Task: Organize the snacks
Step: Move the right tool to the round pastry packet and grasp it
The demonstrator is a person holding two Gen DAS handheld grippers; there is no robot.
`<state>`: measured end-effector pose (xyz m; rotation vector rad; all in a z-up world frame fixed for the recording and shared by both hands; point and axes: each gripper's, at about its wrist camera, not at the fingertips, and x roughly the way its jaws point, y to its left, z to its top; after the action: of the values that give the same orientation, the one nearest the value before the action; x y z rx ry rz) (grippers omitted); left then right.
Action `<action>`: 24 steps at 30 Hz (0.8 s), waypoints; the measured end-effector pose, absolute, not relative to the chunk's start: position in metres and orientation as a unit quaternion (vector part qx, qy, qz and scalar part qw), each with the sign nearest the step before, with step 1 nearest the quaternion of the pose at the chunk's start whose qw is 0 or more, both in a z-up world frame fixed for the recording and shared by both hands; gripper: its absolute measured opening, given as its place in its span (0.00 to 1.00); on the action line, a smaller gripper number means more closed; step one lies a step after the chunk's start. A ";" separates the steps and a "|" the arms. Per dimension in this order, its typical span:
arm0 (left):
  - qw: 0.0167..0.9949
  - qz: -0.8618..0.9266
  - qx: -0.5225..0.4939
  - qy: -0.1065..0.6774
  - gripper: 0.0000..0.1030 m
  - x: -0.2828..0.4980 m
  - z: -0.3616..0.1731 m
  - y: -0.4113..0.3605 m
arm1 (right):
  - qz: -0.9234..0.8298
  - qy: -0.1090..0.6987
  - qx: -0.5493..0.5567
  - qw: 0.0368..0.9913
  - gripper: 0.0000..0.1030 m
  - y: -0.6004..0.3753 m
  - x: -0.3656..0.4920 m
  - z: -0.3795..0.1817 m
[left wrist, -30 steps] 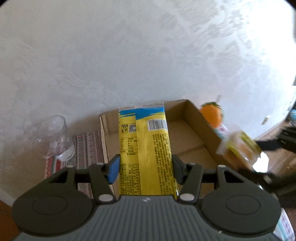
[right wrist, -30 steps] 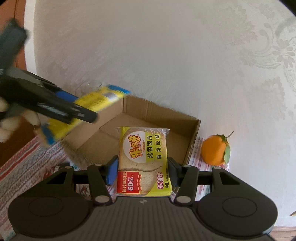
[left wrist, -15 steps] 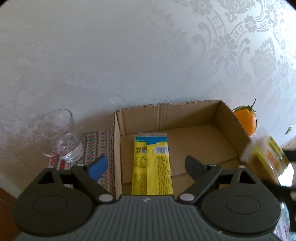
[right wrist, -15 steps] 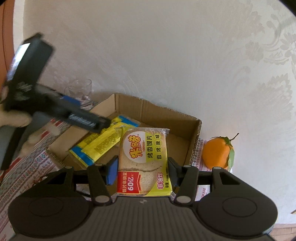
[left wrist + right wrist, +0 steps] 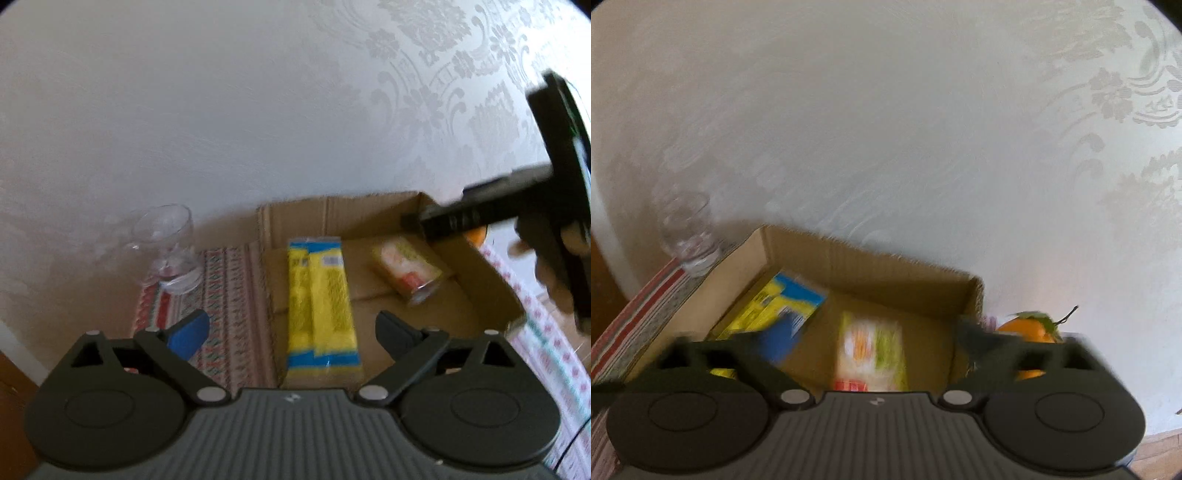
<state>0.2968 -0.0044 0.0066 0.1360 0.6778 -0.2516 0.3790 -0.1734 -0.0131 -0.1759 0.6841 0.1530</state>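
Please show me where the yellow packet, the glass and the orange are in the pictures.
yellow packet [image 5: 320, 301]: left wrist view, middle of its printed face, inside the box.
glass [image 5: 162, 226]: left wrist view, on its clear bowl.
orange [image 5: 1028, 331]: right wrist view, on its upper skin, below the leaf.

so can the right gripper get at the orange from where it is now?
Probably yes. The right gripper has its jaws opening and nothing clamped, and the orange sits outside the cardboard box, just past its right wall, with nothing over it. The wall itself may crowd one finger.
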 end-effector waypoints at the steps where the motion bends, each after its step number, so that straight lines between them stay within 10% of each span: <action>1: 0.933 -0.123 0.069 0.331 0.94 0.293 0.006 -0.004 | 0.077 0.336 -0.084 0.935 1.00 -0.174 0.377 -0.013; 24: 0.947 -0.096 0.038 0.306 0.96 0.168 -0.011 0.018 | 0.093 0.333 -0.090 0.934 1.00 -0.162 0.192 -0.020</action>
<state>0.1680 0.0183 -0.0113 0.0771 0.6222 -0.1962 0.1922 -0.1615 -0.0198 -0.1837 0.6804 0.1905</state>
